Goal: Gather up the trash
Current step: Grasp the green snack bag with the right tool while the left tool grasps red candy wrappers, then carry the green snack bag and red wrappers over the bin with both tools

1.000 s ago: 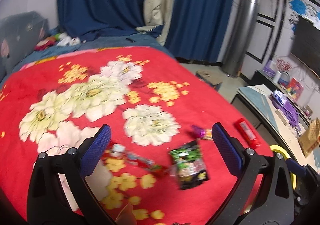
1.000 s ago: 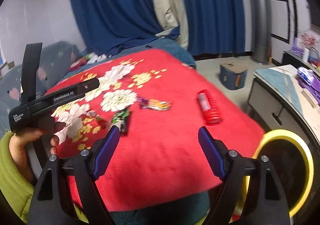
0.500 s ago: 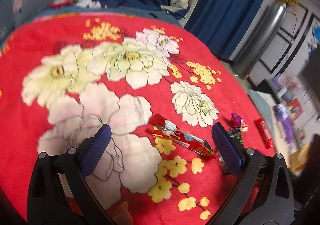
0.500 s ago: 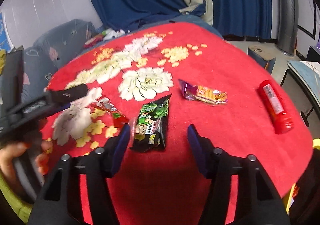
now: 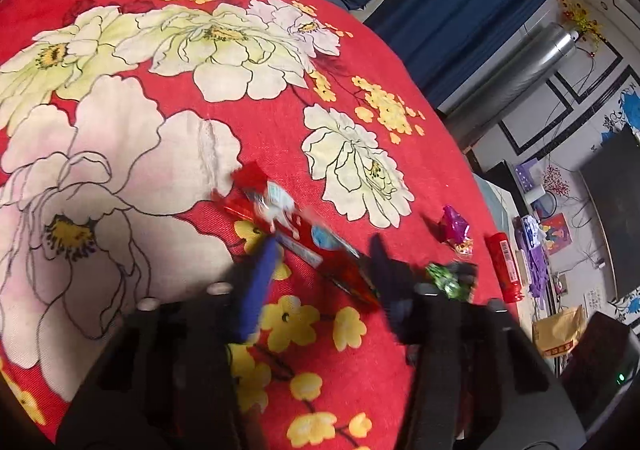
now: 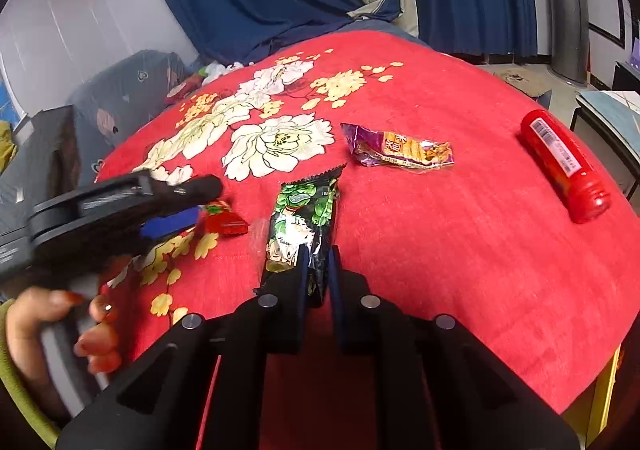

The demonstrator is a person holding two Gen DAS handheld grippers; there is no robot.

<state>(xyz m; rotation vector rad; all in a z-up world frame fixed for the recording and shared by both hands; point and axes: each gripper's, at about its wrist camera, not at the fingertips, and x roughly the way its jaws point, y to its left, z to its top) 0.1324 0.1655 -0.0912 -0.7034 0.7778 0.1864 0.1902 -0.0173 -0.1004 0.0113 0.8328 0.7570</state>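
Wrappers: green wrapper (image 6: pixel 301 219) pinched by right hand-held gripper (image 6: pixel 316 264).

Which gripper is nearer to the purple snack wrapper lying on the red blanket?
Right. The right gripper pinches the green wrapper, just in front of the purple wrapper. The left gripper is closing around the red wrapper, farther off.

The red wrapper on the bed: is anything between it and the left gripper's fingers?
Nothing visible. The red wrapper lies bare on the blanket, between the closing fingers of the left gripper. The green wrapper lies beside it, apart.
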